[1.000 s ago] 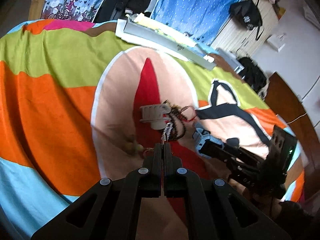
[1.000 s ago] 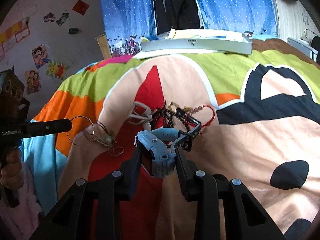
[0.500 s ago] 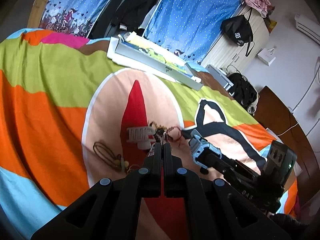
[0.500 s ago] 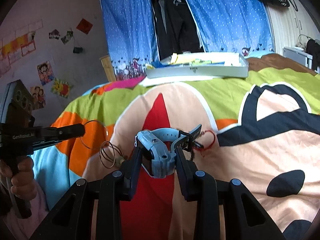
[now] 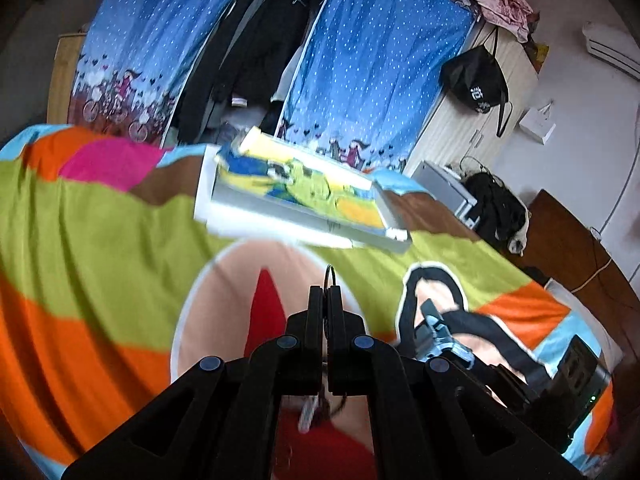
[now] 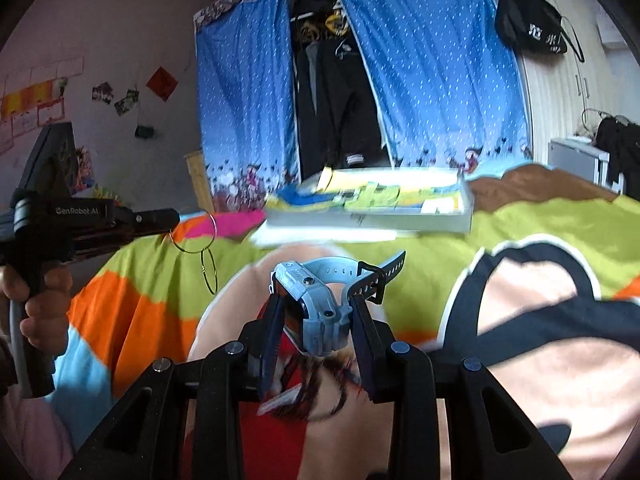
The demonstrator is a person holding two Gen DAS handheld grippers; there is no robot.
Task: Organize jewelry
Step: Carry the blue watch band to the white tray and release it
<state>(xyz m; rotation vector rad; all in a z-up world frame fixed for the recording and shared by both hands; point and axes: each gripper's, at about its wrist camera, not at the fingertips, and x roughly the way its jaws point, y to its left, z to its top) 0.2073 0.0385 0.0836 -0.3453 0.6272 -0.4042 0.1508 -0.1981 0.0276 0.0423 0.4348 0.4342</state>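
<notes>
While the left gripper has its two fingers pressed together on thin wire hoops, its own camera shows only a sliver of one hoop poking up past the fingertips, edge on and easy to miss. The right wrist view shows far more: two gold-coloured hoops, one hanging below the other, dangle from the tip of that gripper in the air above the bedspread, and a hand grips the black handle at the left edge. The right gripper pinches a pale blue watch between its fingers, the watch body tilted and the strap looping back, with its perforated tail sticking out to the right. From the left wrist view this watch appears only as a small blue shape low on the right, held off the bedspread. Both views show a flat white tray with blue, yellow and green contents at the far side of the bed, before blue dotted curtains; it is blurred in each. Below the right gripper's fingers lies a dark tangle of beads and cord on the red patch of the bedspread, beside a pale clip, too blurred to tell apart.
</notes>
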